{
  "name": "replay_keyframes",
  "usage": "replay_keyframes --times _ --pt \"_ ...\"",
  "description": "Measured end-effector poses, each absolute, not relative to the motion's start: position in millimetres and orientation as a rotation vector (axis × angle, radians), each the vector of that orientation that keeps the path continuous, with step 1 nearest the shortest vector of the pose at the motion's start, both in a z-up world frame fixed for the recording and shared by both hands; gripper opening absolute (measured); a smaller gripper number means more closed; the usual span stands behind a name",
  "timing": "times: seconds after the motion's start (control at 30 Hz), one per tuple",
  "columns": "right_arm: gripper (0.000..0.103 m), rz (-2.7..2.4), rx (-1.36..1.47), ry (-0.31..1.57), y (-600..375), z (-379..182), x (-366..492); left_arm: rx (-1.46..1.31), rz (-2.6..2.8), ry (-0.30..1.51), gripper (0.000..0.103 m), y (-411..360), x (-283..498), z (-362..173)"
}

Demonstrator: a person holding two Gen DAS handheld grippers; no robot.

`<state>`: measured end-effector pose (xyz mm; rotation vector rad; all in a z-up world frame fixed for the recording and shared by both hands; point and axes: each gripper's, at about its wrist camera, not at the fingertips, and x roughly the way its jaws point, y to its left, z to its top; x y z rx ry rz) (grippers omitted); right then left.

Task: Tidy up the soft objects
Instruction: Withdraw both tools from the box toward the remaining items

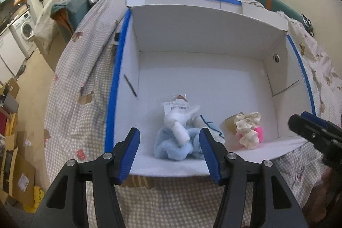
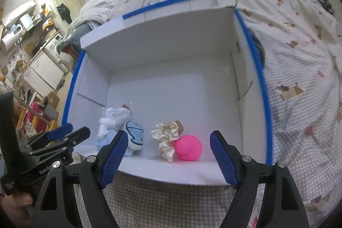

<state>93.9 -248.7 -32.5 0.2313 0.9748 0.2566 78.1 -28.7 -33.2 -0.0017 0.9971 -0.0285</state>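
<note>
A white cardboard box (image 1: 201,35) with blue-taped edges lies open on the bed; it also shows in the right wrist view (image 2: 171,82). Inside near its front wall lie a light blue and white plush pile (image 1: 179,138) (image 2: 119,131), a cream ruffled soft item (image 1: 248,129) (image 2: 166,140) and a bright pink soft ball (image 1: 260,132) (image 2: 189,147). My left gripper (image 1: 170,136) is open and empty, above the blue plush. My right gripper (image 2: 168,140) is open and empty, above the cream item and pink ball.
The box sits on a checked bedspread (image 1: 81,87) with a rumpled duvet (image 2: 288,40) behind and to the right. A teal headboard (image 1: 277,3) is at the far right. The floor at left holds cardboard boxes (image 1: 12,164) and a washing machine (image 1: 24,29).
</note>
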Motion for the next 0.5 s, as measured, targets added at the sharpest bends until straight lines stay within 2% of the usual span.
replay_keyframes --times 0.5 --pt "0.083 0.246 0.262 0.982 -269 -30 44 -0.025 -0.033 0.985 0.054 -25 30 -26"
